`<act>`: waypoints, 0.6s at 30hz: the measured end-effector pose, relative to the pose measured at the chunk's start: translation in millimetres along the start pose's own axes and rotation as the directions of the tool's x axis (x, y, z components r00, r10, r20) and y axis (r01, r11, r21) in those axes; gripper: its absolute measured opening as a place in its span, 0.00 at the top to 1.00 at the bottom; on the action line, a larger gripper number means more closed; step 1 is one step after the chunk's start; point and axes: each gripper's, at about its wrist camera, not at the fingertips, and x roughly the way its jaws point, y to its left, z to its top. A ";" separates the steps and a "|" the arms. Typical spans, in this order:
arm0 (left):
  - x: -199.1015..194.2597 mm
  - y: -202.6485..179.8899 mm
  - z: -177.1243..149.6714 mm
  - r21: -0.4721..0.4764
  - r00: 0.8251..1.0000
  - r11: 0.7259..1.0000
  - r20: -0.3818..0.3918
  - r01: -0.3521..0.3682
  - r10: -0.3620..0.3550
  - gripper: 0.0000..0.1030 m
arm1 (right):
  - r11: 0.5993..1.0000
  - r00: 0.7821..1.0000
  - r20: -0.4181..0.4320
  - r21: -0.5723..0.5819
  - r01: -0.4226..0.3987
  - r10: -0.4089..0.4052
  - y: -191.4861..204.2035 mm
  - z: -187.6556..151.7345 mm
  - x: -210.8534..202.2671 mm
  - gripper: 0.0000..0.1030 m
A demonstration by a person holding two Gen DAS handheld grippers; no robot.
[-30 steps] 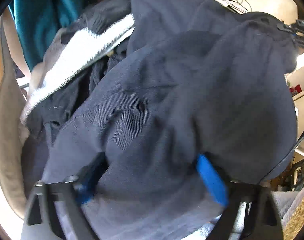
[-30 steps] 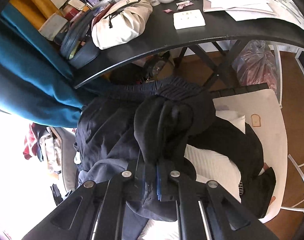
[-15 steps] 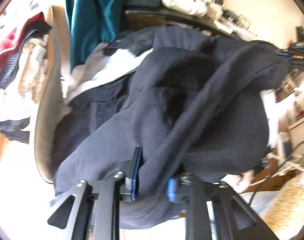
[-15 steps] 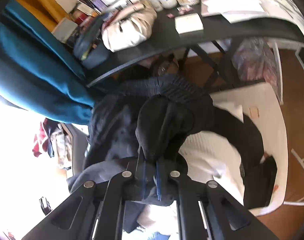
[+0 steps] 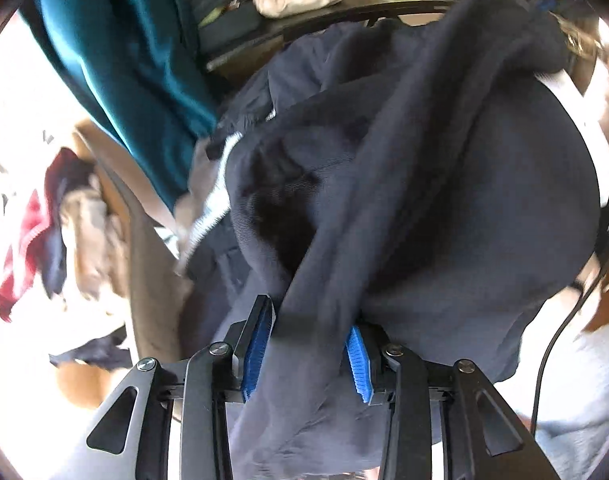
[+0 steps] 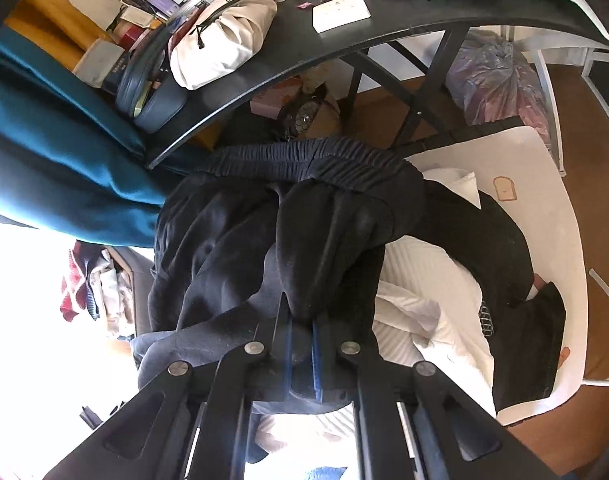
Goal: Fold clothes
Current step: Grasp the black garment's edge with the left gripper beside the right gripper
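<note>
A dark navy garment (image 5: 444, 184) fills the left wrist view. A thick bunched fold of it runs between the blue pads (image 5: 258, 344) of my left gripper (image 5: 310, 320). Those jaws are opening slightly, and the cloth still fills the gap and touches both pads. In the right wrist view the same dark garment (image 6: 232, 248) hangs in folds, its gathered elastic waistband (image 6: 304, 160) lying across the top. My right gripper (image 6: 300, 320) is shut tight on a narrow fold of it.
Teal fabric (image 6: 44, 152) hangs at the left. A cluttered black desk (image 6: 384, 36) with a cream bag (image 6: 220, 36) stands behind. A white striped shirt (image 6: 416, 280) and dark clothes lie on a white surface (image 6: 544, 184). Red and beige clothes (image 5: 24, 248) are piled at the left.
My left gripper went from wide open over the garment to closed on a bunched fold, then rose and swung so the desk came into view. The right gripper drifted slightly, still gripping.
</note>
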 end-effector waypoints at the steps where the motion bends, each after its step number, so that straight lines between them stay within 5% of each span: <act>1: -0.4 -1.7 -1.9 0.005 1.000 1.000 0.002 -0.016 0.016 0.64 | 1.000 1.000 -0.001 0.004 -0.005 0.005 -2.1 -0.6 0.5 0.93; 11: 13.9 -23.5 0.0 0.125 1.000 0.992 0.002 -0.008 0.008 0.63 | 1.000 1.000 -0.018 0.007 -0.006 0.006 -12.4 -2.8 8.4 0.93; 15: 7.8 -25.4 10.2 0.166 0.997 0.985 0.062 -0.043 0.033 0.63 | 1.000 1.000 -0.025 -0.007 -0.002 0.002 -12.5 -4.0 9.1 0.93; 18: 10.7 -18.3 29.7 0.181 0.998 0.983 0.047 0.030 -0.039 0.62 | 1.000 1.000 -0.029 -0.025 0.000 -0.001 -12.4 -3.9 10.4 0.93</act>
